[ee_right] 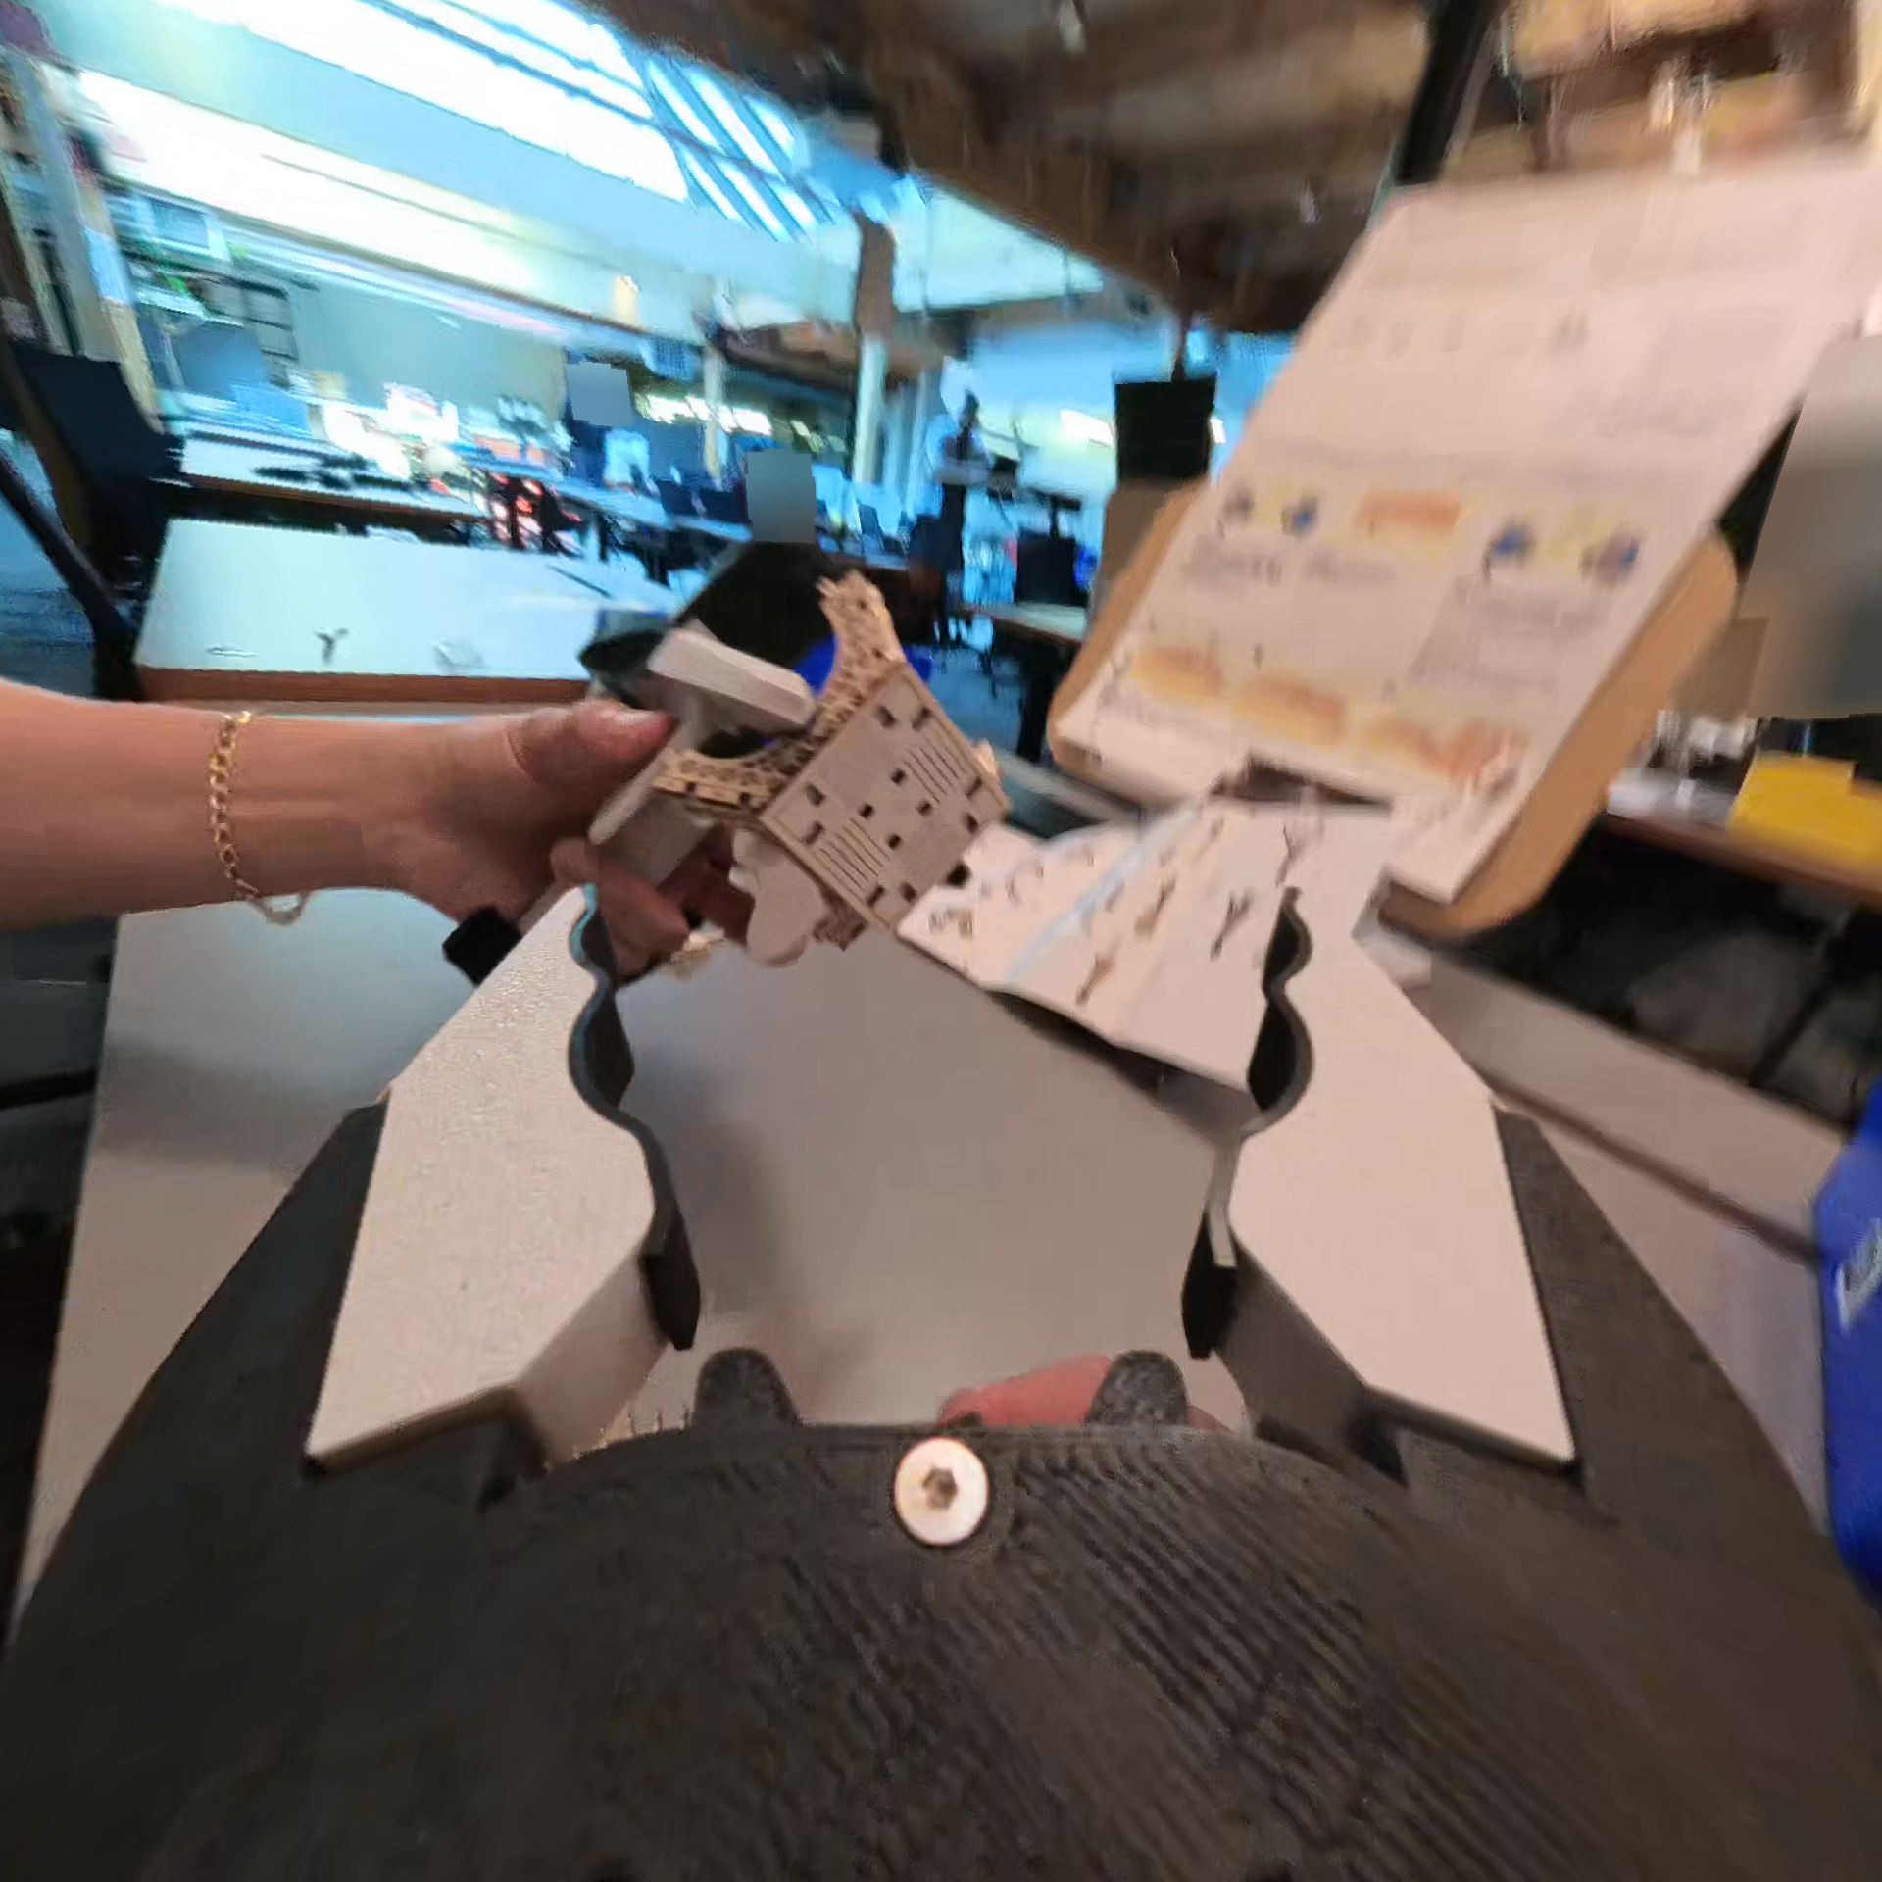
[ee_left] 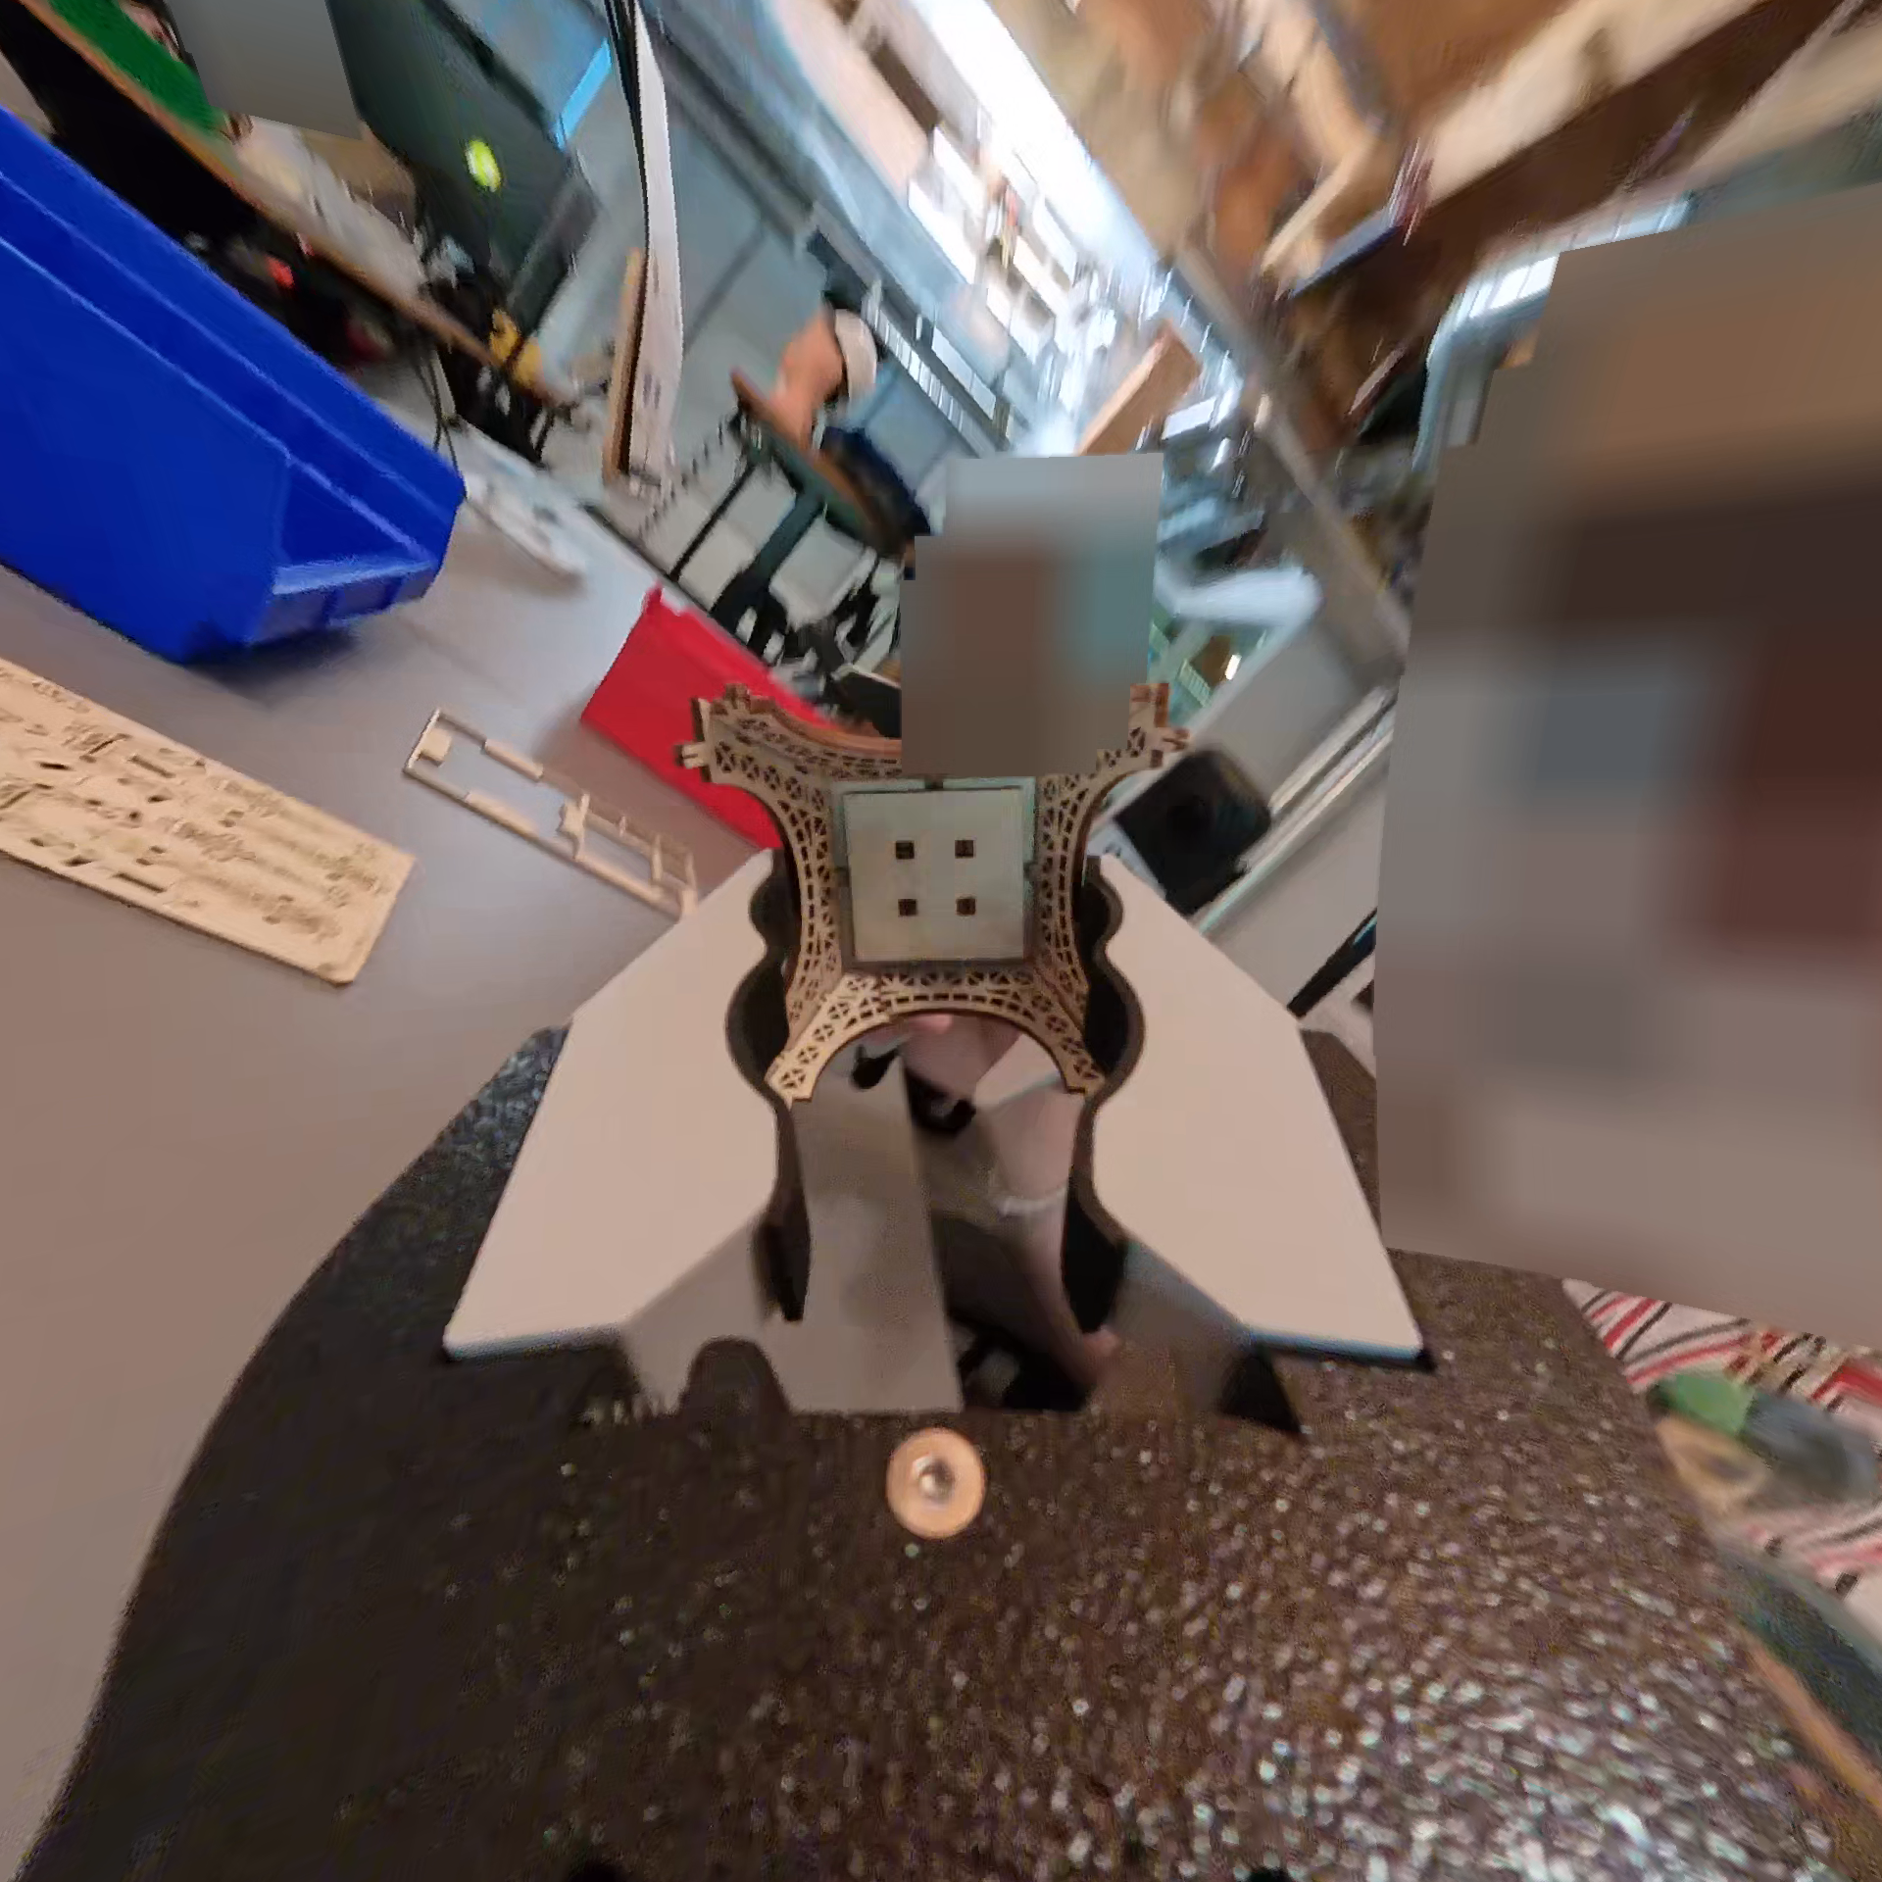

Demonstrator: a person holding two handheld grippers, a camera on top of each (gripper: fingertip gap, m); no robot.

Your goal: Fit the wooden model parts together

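While your left gripper (ee_left: 932, 978) clenches the wooden tower model (ee_left: 932, 886) between its grey fingers (ee_left: 652, 1120), holding it clear above the grey table (ee_left: 255, 1120), your right gripper (ee_right: 942, 1029) stands released with nothing between its jaws. Just right of the model in the right wrist view lies a printed instruction sheet (ee_right: 1120, 947). Left of the model in the left wrist view, a wooden parts sheet (ee_left: 183, 825) and an emptied frame (ee_left: 555, 805) lie on the table near a blue bin (ee_left: 183, 448).
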